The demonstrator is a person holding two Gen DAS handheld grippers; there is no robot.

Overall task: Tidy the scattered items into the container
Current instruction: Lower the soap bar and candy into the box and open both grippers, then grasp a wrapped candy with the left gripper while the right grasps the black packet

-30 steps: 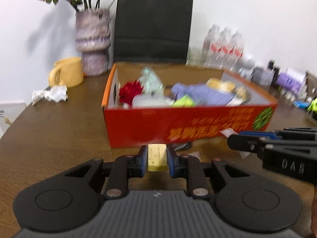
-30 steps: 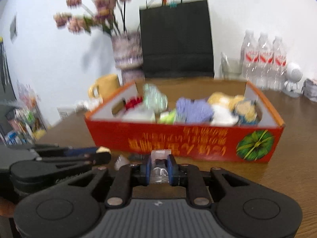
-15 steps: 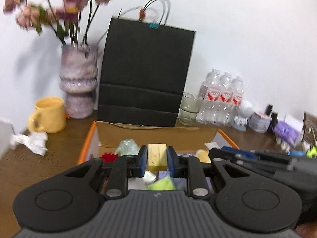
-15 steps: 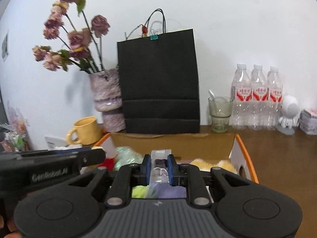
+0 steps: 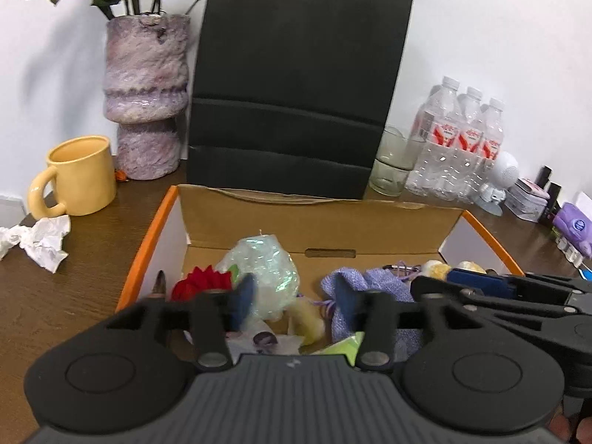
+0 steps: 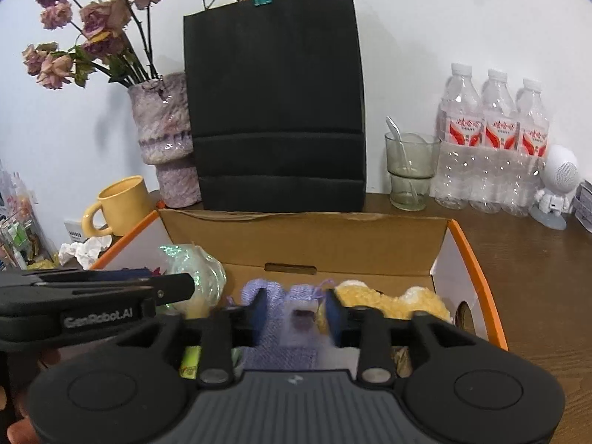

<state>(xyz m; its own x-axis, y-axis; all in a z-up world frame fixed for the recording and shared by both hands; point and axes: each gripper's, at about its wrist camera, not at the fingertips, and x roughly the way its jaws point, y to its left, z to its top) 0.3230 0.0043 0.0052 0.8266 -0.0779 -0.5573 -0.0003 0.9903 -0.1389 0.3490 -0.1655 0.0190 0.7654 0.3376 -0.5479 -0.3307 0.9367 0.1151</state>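
Note:
Both grippers hover over the orange cardboard box (image 5: 322, 218), which also shows in the right wrist view (image 6: 477, 259). My left gripper (image 5: 294, 301) is open; the yellow block (image 5: 307, 320) is blurred below its fingers, among the box contents. My right gripper (image 6: 296, 312) is open; the small clear packet (image 6: 301, 314) is blurred between and below its fingers, over a purple knitted pouch (image 6: 281, 355). In the box lie a red flower (image 5: 198, 285), a clear plastic bundle (image 5: 264, 273) and yellow plush (image 6: 392, 303).
A black paper bag (image 5: 296, 85) stands right behind the box. A purple vase (image 5: 146, 85), a yellow mug (image 5: 79, 177) and crumpled tissue (image 5: 39, 238) are at the left. A glass (image 6: 410, 170), water bottles (image 6: 492, 140) and a white figurine (image 6: 555, 188) are at the right.
Both grippers rose from in front of the box to above it, then opened. The yellow block and the clear packet have left the fingers and drop into the box.

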